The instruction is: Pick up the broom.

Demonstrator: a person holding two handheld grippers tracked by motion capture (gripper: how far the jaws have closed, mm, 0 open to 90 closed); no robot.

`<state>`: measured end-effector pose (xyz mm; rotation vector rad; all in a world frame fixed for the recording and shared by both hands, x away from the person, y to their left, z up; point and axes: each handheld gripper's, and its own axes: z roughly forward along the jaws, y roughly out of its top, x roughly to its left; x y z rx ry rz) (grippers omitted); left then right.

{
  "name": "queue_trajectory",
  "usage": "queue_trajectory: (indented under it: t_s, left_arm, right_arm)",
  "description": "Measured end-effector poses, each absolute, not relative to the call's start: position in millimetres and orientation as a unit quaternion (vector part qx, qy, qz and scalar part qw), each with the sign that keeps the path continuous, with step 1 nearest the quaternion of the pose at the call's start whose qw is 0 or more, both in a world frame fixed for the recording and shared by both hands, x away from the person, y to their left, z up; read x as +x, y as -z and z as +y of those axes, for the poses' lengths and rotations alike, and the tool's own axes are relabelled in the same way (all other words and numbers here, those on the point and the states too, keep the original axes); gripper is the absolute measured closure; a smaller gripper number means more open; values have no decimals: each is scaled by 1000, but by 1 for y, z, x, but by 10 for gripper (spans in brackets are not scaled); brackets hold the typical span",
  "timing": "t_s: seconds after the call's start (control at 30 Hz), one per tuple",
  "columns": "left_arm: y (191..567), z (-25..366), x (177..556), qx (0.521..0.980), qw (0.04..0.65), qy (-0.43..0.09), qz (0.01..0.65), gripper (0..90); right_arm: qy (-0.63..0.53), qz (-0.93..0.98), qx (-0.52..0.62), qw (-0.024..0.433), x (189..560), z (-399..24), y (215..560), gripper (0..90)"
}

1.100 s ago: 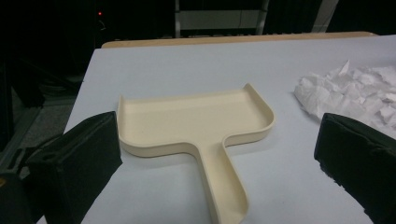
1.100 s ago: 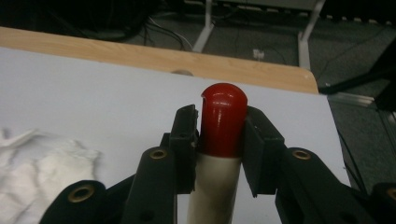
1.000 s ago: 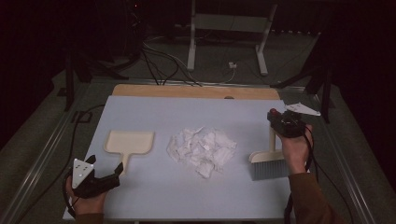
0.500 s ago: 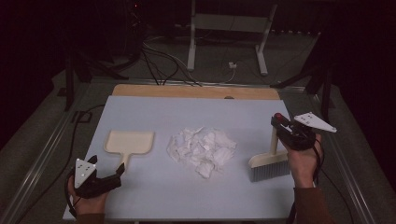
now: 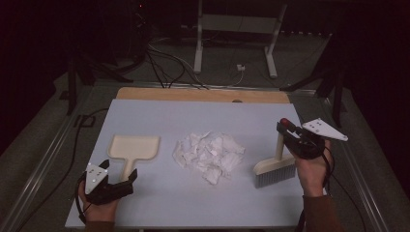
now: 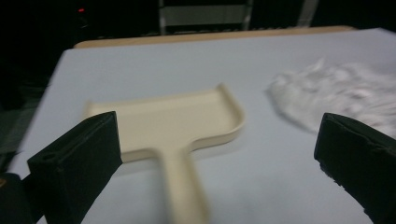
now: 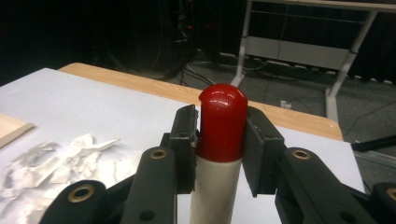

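A heap of crumpled white paper (image 5: 209,155) lies between my cream dustpan (image 5: 133,149) and brush (image 5: 275,166). My left tool (image 5: 120,186), jaws spread, sits just short of the dustpan's handle. My right tool (image 5: 286,131) pinches the brush's red-capped handle, having drawn nearer me since a second ago. The pale worktop (image 5: 193,116) stands in a dark room with cables (image 5: 164,58) behind.

Lab/test bay, dark room. Pale sheet-covered wooden table (image 5: 145,108); loose cables (image 5: 164,63) on grey floor; metal stand legs (image 5: 234,24) behind; rail (image 5: 38,164) alongside table.
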<state>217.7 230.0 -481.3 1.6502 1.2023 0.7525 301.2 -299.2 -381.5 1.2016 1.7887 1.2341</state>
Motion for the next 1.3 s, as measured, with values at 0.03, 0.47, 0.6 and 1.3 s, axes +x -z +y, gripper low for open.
queue_trajectory:
  t_s: [0.03, 0.47, 0.6, 1.3]
  left_arm:
    - [479, 223, 218, 678, 464, -306, 481, 15]
    - [462, 144, 244, 713, 503, -261, 413, 19]
    - [462, 127, 251, 722, 506, -251, 400, 19]
    - [474, 52, 279, 766, 514, -180, 343, 29]
  right_arm:
    - [-473, 681, 456, 324, 300, -298, 380, 684]
    - [-493, 686, 435, 312, 292, -286, 374, 684]
    - [-499, 685, 432, 308, 291, -284, 374, 684]
    - [-510, 685, 425, 301, 290, -274, 373, 684]
